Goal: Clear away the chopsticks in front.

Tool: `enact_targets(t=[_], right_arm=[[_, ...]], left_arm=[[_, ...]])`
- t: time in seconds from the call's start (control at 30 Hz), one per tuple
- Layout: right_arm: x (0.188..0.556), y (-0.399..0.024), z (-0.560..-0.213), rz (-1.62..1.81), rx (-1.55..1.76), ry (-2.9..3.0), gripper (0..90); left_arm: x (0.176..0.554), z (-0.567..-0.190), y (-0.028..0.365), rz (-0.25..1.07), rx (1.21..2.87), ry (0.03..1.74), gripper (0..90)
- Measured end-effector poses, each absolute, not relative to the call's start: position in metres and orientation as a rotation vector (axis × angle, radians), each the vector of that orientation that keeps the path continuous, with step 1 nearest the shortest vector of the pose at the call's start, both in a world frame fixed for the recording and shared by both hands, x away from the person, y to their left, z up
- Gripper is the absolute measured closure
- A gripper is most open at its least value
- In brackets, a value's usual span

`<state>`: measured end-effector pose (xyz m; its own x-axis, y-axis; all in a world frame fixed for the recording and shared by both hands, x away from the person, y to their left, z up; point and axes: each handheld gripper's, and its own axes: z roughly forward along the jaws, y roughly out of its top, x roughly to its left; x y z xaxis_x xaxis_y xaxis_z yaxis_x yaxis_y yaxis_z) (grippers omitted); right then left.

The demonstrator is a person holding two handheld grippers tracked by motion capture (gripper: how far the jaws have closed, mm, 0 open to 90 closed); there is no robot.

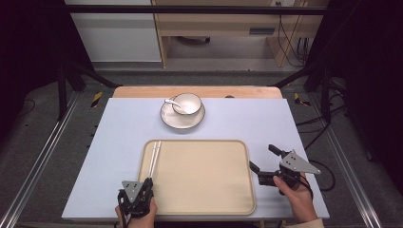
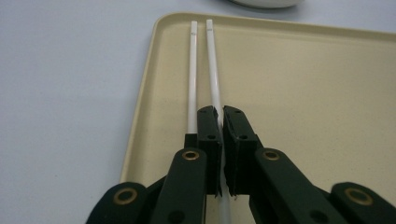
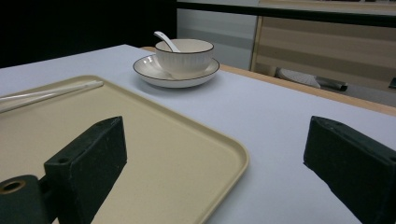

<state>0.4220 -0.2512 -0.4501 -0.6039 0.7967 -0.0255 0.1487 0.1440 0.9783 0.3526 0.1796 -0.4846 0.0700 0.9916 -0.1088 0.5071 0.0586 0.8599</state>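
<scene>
While our left gripper [image 2: 219, 116] sits at the near left corner of the beige tray [image 1: 204, 190], its black jaws are pressed together on one of the two white chopsticks [image 2: 212, 70], the right one of the pair in the left gripper view; the other chopstick lies just beside the left jaw. We see both chopsticks lying side by side along the tray's left edge, reaching toward its far left corner. Our right gripper [image 1: 263, 165] hovers at the tray's right edge, its jaws standing wide apart with nothing between them. Beyond the tray's far edge, near the far edge of the table [image 1: 119, 142], a white bowl [image 1: 187, 103] with a spoon [image 1: 172, 102] rests on a saucer [image 1: 182, 119].
</scene>
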Motion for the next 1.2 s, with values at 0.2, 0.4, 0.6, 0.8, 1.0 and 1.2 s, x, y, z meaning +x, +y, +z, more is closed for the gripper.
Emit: enact_targets(t=[0.2,0.4,0.6,0.8,1.0,1.2], right_arm=[[0.4220,-0.2510,-0.4504,1.494,0.905,1.865,6.2],[0.4221,-0.2505,-0.4504,1.493,0.904,1.868,6.2],[0.4221,-0.2511,-0.4504,1.492,0.907,1.866,6.2],[0.4222,-0.2509,-0.4505,1.494,0.906,1.866,6.2],[0.4227,-0.2509,-0.4508,1.490,0.909,1.868,6.2],[0.4224,-0.2520,-0.4503,1.486,0.908,1.865,6.2]], left_arm=[[0.3514,-0.4859,0.1808,0.776,1.550,1.551,85.5],[0.3519,-0.4871,0.1808,0.768,1.547,1.552,85.3],[0.3519,-0.4887,0.1818,0.768,1.544,1.549,84.5],[0.3522,-0.4873,0.1815,0.772,1.551,1.538,80.5],[0.3564,-0.4843,0.1811,0.766,1.589,1.506,73.5],[0.3592,-0.4814,0.1820,0.772,1.599,1.482,68.8]])
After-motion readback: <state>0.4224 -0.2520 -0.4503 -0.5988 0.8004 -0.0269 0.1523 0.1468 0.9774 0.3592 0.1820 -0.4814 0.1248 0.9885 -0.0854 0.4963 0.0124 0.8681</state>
